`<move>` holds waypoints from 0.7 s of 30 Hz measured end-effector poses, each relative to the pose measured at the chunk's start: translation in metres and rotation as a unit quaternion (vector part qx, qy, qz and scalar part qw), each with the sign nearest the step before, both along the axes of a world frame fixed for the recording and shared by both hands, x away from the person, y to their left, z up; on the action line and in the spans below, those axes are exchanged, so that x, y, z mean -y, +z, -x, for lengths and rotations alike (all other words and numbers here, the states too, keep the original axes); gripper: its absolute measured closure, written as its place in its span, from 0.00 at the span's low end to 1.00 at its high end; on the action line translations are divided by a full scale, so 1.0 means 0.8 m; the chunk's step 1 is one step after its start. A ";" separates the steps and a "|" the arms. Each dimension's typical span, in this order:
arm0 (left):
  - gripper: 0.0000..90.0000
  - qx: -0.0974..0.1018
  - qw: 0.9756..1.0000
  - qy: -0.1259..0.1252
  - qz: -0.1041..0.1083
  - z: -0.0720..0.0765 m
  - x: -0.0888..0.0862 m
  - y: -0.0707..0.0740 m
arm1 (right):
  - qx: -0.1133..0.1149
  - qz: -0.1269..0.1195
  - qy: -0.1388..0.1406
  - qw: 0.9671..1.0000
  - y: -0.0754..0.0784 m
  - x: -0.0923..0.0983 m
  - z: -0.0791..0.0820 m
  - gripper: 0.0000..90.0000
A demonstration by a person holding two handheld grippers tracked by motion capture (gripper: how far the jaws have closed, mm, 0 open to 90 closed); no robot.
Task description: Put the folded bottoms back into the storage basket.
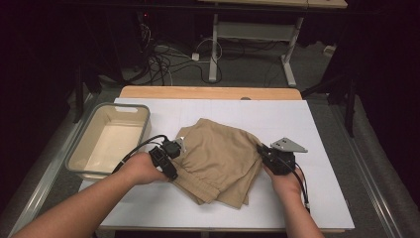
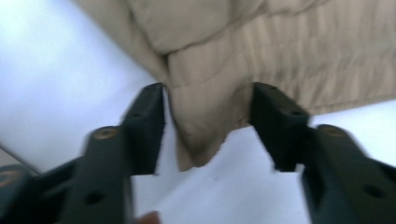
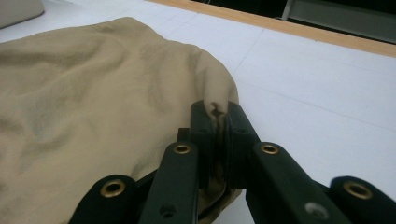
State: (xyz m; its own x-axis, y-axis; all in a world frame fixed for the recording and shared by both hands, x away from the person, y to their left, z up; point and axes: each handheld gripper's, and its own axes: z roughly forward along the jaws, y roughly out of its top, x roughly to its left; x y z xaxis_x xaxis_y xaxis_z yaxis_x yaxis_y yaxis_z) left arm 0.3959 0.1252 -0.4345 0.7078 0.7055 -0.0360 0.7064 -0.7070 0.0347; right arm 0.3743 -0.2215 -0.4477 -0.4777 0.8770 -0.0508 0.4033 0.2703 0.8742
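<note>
Here the folded tan garment [image 1: 218, 161] lies on the white table [image 1: 317, 129], between the two hand-held grippers. The left hand-held gripper [image 1: 171, 157] sits at the garment's near-left edge, gripped by the person's left hand [image 1: 141, 168]. In the left gripper view its black jaws stand moderately apart, and a pointed corner of the cloth [image 2: 201, 135] lies in the gap between them; the pads do not press on it, with white table showing on both sides of the corner.

The right hand-held gripper [image 1: 267, 154] is at the garment's right edge, held by the right hand [image 1: 286, 181], with its grey three-cornered plate on top. In the right gripper view its jaws are closed tight on a pinched fold of the tan fabric [image 3: 215, 100], which bulges up just ahead of the tips while the rest of the cloth spreads away to the left of the jaws.

Beyond the left hand-held gripper, further to its left and apart from the garment, a shallow beige plastic bin [image 1: 81, 148] rests at the table's edge. The table's wooden far rim [image 1: 208, 92] runs well past both grippers.
</note>
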 end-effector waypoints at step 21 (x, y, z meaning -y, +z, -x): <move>0.82 -0.029 0.992 -0.004 0.123 -0.001 -0.023 -0.011 | -0.001 -0.001 0.000 1.000 -0.005 -0.006 -0.001 0.95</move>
